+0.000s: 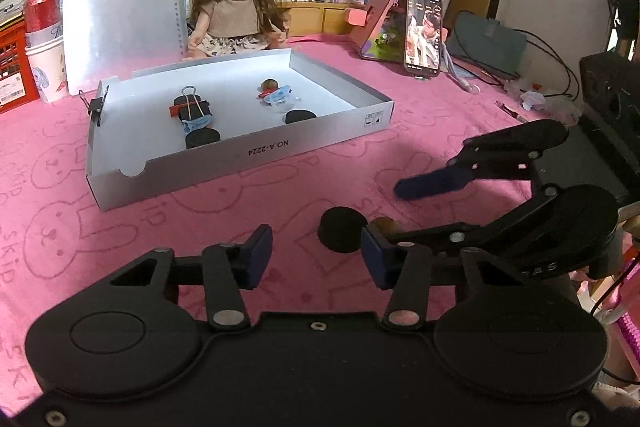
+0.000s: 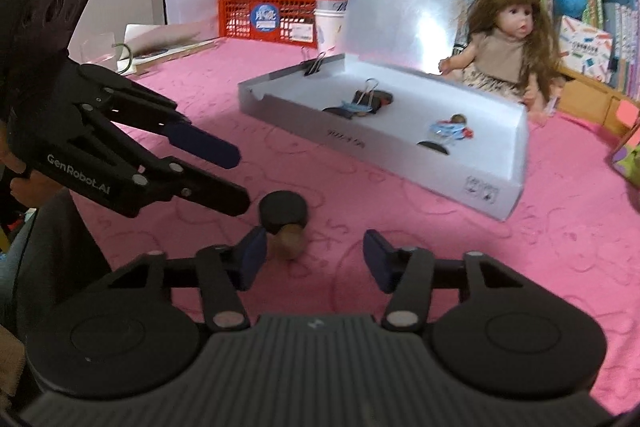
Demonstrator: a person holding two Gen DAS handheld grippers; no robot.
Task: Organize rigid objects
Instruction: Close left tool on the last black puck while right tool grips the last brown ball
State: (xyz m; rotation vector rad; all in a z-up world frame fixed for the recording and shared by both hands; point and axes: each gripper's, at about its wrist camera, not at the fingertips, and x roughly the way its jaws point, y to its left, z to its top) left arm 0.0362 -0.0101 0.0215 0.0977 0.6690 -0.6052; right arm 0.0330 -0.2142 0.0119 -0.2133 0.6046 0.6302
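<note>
With both my left gripper [image 1: 316, 257] and right gripper [image 2: 314, 259] apart and empty, I approach the black puck [image 2: 283, 211] and brown nut [image 2: 290, 241] touching on the pink cloth [image 2: 440, 247], near the white tray [image 2: 400, 147]; better separate them before pinching.

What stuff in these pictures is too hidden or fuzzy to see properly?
- Brown round thing: in the left wrist view the right tool's finger covers most of it; in the right wrist view it is blurred beside the black puck.
- Small blue and red things in the white box: too small to name in either view.
- Print on the box front: blurred in the right wrist view.
</note>
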